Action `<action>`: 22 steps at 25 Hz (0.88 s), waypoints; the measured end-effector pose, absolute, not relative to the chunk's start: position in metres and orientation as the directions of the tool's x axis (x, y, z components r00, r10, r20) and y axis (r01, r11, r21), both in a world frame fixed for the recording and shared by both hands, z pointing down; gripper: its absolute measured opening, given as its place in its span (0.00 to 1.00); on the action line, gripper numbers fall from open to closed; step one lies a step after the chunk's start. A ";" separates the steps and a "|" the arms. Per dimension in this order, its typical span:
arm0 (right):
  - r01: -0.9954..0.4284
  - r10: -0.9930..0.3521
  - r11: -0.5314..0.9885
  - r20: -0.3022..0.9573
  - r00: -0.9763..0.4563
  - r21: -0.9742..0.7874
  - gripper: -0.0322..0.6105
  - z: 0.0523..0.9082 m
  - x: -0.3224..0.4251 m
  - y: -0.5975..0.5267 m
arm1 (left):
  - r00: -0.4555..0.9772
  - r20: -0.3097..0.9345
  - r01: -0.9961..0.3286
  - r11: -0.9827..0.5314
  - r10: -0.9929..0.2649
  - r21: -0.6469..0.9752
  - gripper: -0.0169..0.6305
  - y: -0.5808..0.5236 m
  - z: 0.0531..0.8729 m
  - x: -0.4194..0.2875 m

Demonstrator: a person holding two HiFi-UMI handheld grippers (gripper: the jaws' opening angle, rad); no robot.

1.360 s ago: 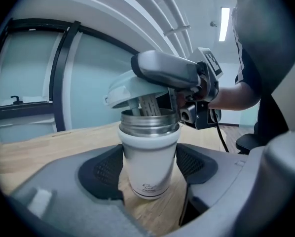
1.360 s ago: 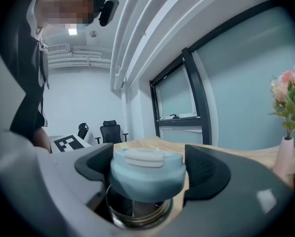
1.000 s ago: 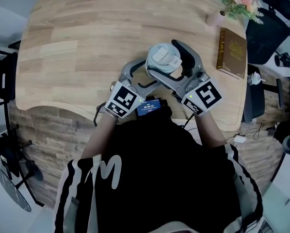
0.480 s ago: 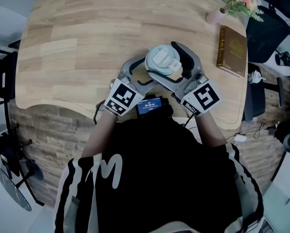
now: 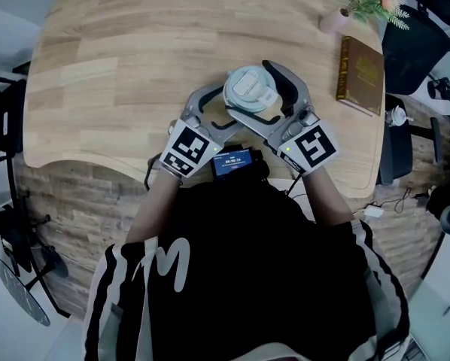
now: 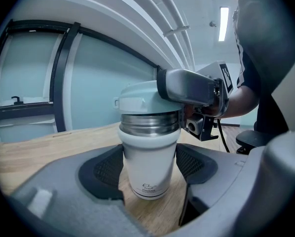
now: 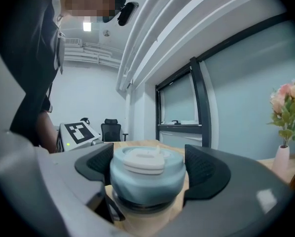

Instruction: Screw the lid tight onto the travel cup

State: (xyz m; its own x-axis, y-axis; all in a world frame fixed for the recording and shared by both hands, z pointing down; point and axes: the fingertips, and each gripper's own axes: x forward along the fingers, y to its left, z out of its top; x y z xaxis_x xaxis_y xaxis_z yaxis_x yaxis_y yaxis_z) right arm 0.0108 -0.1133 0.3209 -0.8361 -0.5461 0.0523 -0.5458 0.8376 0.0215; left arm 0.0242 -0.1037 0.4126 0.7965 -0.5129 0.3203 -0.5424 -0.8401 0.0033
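Clamping travel cup [image 6: 148, 157] inside left claw [image 6: 150, 171], we grip lid [image 7: 146, 177] between right claw [image 7: 147, 168] pads; tilted lid would cross-thread, weak squeeze lets cup spin.

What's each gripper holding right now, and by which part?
Left gripper clamps the travel cup by its white lower body; right gripper clamps the lid by its sides, atop the cup.

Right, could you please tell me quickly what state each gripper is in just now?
Left gripper: jaws closed on the white body of the travel cup.
Right gripper: jaws closed on the pale blue lid.
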 end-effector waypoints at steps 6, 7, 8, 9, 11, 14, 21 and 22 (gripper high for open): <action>-0.537 -0.542 0.840 0.075 -0.837 0.073 0.74 0.326 0.007 -0.111 | 0.797 0.318 -0.542 -0.840 -0.514 0.001 0.56 -0.103 0.412 0.025; -0.538 -0.542 0.840 0.078 -0.837 0.070 0.74 0.328 0.007 -0.111 | 0.797 0.317 -0.542 -0.840 -0.514 0.001 0.56 -0.103 0.413 0.025; -0.539 -0.543 0.840 0.076 -0.836 0.064 0.74 0.329 0.008 -0.112 | 0.798 0.316 -0.542 -0.840 -0.514 0.001 0.56 -0.103 0.413 0.025; -0.542 -0.544 0.839 0.069 -0.836 0.055 0.74 0.330 0.008 -0.112 | 0.798 0.316 -0.541 -0.841 -0.513 0.001 0.56 -0.103 0.412 0.025; -0.545 -0.546 0.838 0.056 -0.836 0.037 0.74 0.329 0.008 -0.113 | 0.799 0.316 -0.540 -0.842 -0.512 0.001 0.56 -0.103 0.412 0.025; -0.545 -0.546 0.838 0.057 -0.836 0.023 0.74 0.329 0.007 -0.112 | 0.802 0.313 -0.536 -0.844 -0.509 0.002 0.56 -0.103 0.412 0.024; -0.551 -0.553 0.833 0.089 -0.828 0.044 0.75 0.338 0.007 -0.111 | 0.816 0.302 -0.518 -0.855 -0.493 0.003 0.56 -0.104 0.412 0.025; -0.552 -0.554 0.833 0.088 -0.828 0.040 0.74 0.337 0.007 -0.112 | 0.819 0.300 -0.515 -0.857 -0.489 0.006 0.57 -0.105 0.412 0.026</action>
